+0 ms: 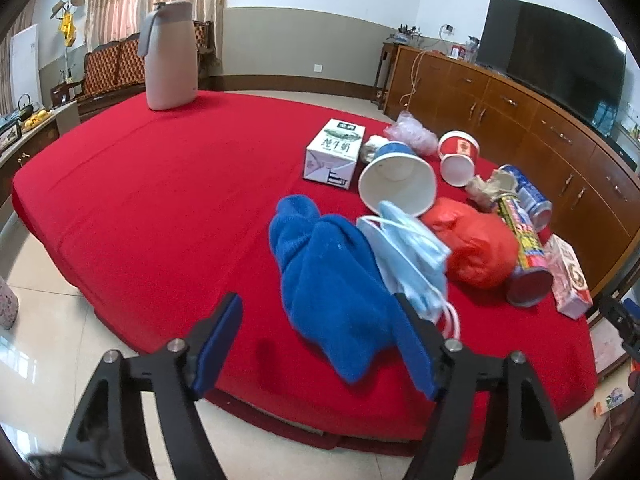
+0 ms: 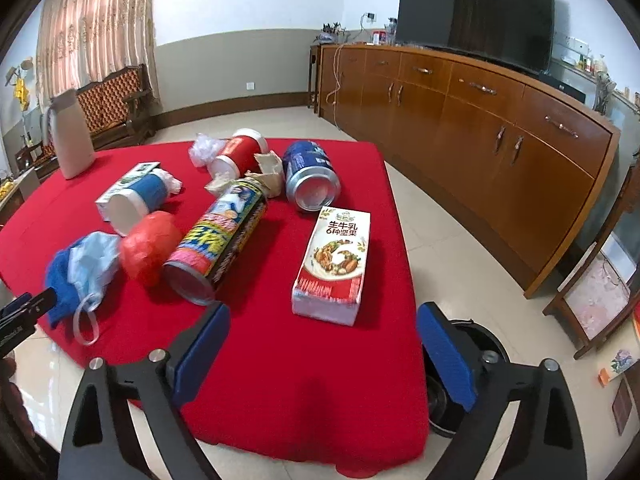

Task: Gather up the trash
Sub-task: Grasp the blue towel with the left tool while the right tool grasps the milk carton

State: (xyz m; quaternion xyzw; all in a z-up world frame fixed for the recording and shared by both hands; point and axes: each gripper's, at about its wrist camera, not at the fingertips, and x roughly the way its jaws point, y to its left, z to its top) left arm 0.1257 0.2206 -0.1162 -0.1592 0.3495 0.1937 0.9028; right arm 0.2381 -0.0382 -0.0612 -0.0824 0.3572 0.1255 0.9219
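Note:
Trash lies on a red-covered table [image 1: 160, 184]. In the left wrist view I see a blue cloth [image 1: 328, 288], blue face masks [image 1: 408, 256], a red plastic bag [image 1: 476, 244], a blue paper cup [image 1: 396, 180], a red paper cup [image 1: 458, 156], a white milk carton [image 1: 334, 152], a spray can [image 1: 524, 248] and a blue can [image 1: 528, 196]. My left gripper [image 1: 316, 344] is open, above the table's near edge by the cloth. In the right wrist view my right gripper [image 2: 324, 356] is open, just short of a red-and-white milk carton [image 2: 336, 260]. The spray can [image 2: 220, 240] lies to its left.
A beige thermos jug [image 1: 170, 56] stands at the table's far side. A long wooden cabinet [image 2: 480, 128] with a TV [image 2: 476, 8] runs along the right wall. A dark round bin [image 2: 444, 392] sits on the tiled floor beside the table's right corner.

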